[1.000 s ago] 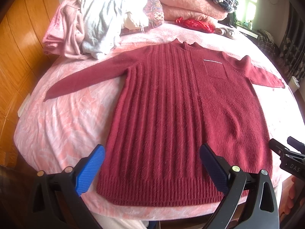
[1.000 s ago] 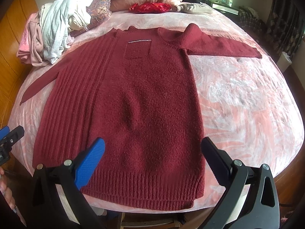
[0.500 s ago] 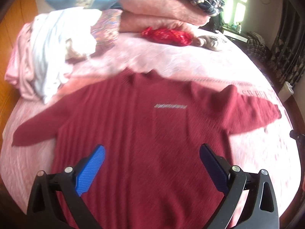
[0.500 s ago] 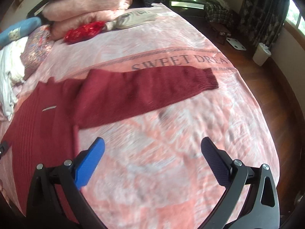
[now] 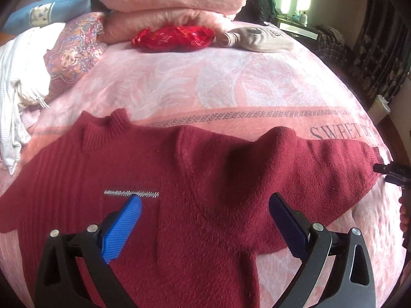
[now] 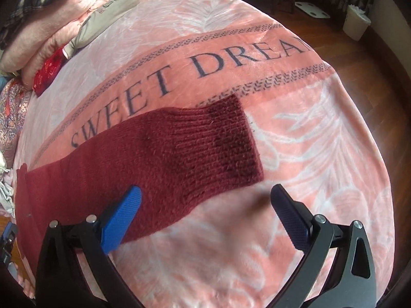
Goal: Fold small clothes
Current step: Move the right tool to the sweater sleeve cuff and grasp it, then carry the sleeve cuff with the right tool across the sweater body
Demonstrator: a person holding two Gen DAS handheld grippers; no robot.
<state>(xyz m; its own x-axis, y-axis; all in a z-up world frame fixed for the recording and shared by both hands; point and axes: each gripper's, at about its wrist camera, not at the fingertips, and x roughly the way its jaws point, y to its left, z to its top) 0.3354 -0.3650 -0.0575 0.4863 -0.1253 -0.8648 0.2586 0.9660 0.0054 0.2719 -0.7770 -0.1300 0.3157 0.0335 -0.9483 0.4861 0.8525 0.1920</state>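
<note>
A dark red knitted sweater [image 5: 195, 184] lies flat, face up, on the pink blanket [image 5: 205, 84], collar toward the pillows. My left gripper [image 5: 203, 213] is open and empty, low over the chest near the right shoulder. In the right wrist view the sweater's right sleeve [image 6: 159, 159] stretches out to its ribbed cuff [image 6: 226, 148]. My right gripper [image 6: 205, 205] is open and empty, just short of the cuff, its jaws wide apart above the sleeve's lower edge. The right gripper also shows at the sleeve end in the left wrist view [image 5: 393, 173].
Folded pink blankets [image 5: 167, 7], a red satin bundle [image 5: 174, 37], a beige garment [image 5: 259, 38] and a floral pillow [image 5: 74, 51] lie at the head of the bed. White clothes [image 5: 15, 82] are piled at the left. The bed's edge and wooden floor [image 6: 359, 51] lie to the right.
Both grippers moved from the sweater's hem up the bed. The left went to the chest and shoulder, the right swung out to the right sleeve's cuff. Both stayed open.
</note>
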